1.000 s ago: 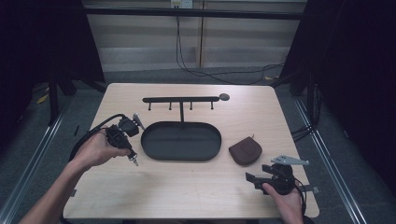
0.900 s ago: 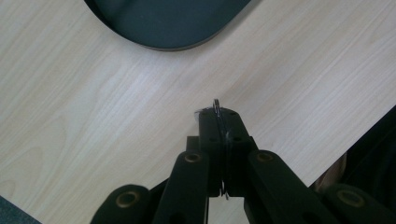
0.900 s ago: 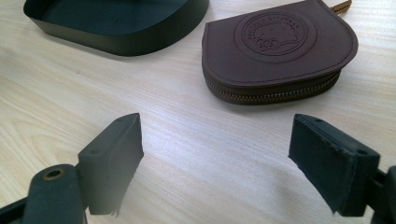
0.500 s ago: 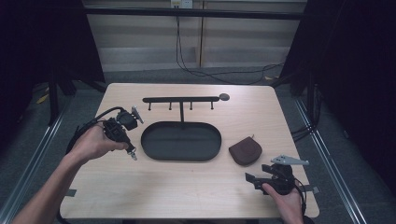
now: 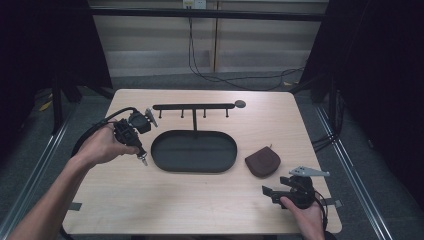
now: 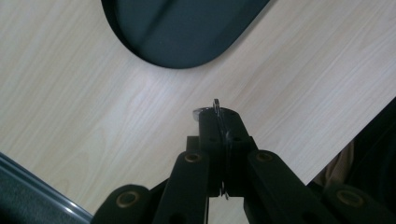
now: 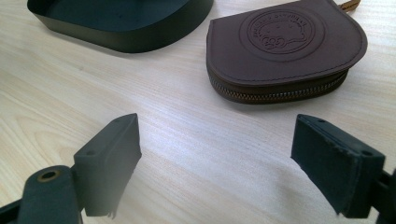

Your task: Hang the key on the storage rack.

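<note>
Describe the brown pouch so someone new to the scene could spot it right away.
Start at the wooden table and find the black oval tray in its middle. Just right of the tray lies the brown pouch, ahead of the open right gripper. It is the one brown thing there: half-round leather, zipped along its edge, with a round stamped emblem on top.

Matt black against pale wood, with one piece of leather

Your table [image 5: 200,200] is light wood, smooth with fine grain. The oval tray [image 5: 194,151] looks like matt black metal. The coin pouch [image 7: 285,44] is brown embossed leather with a brassy metal zip. A thin shiny metal piece [image 6: 216,108] sits in your left gripper [image 6: 218,116].
</note>
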`<state>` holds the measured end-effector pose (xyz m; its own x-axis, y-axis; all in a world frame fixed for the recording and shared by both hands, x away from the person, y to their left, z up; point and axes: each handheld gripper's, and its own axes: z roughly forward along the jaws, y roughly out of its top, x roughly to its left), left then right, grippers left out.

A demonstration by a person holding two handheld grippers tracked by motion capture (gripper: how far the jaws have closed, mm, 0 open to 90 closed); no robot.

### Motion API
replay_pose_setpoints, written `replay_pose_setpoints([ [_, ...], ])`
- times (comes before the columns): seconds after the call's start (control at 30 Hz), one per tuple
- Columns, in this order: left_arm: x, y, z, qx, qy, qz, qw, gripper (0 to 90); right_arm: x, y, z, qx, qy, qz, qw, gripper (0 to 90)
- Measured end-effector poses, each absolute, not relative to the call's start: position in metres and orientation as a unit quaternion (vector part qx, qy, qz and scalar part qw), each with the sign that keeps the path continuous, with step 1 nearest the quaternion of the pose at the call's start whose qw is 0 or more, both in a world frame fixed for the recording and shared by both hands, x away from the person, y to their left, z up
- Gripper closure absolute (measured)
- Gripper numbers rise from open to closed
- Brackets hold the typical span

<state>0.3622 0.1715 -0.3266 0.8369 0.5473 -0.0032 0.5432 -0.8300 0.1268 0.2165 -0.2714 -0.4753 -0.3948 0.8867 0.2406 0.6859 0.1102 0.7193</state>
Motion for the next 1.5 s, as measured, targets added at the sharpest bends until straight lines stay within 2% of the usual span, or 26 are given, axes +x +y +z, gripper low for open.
replay_pose_setpoints([
  [0.23, 0.366, 0.166, -0.309, 0.954, 0.287, 0.014, 0.079, 89.3, 0.217, -0.271, -0.475, 0.533, 0.736, 0.399, 0.123, 15.2],
  [0.93, 0.387, 0.153, -0.290, 0.954, 0.290, 0.004, 0.081, 89.3, 0.217, -0.270, -0.476, 0.532, 0.738, 0.398, 0.118, 15.4],
  [1.27, 0.403, 0.142, -0.271, 0.950, 0.298, 0.016, 0.089, 89.3, 0.217, -0.271, -0.476, 0.532, 0.738, 0.398, 0.118, 15.4],
  [1.5, 0.415, 0.137, -0.273, 0.948, 0.304, 0.020, 0.089, 89.2, 0.217, -0.271, -0.476, 0.529, 0.740, 0.399, 0.118, 15.4],
])
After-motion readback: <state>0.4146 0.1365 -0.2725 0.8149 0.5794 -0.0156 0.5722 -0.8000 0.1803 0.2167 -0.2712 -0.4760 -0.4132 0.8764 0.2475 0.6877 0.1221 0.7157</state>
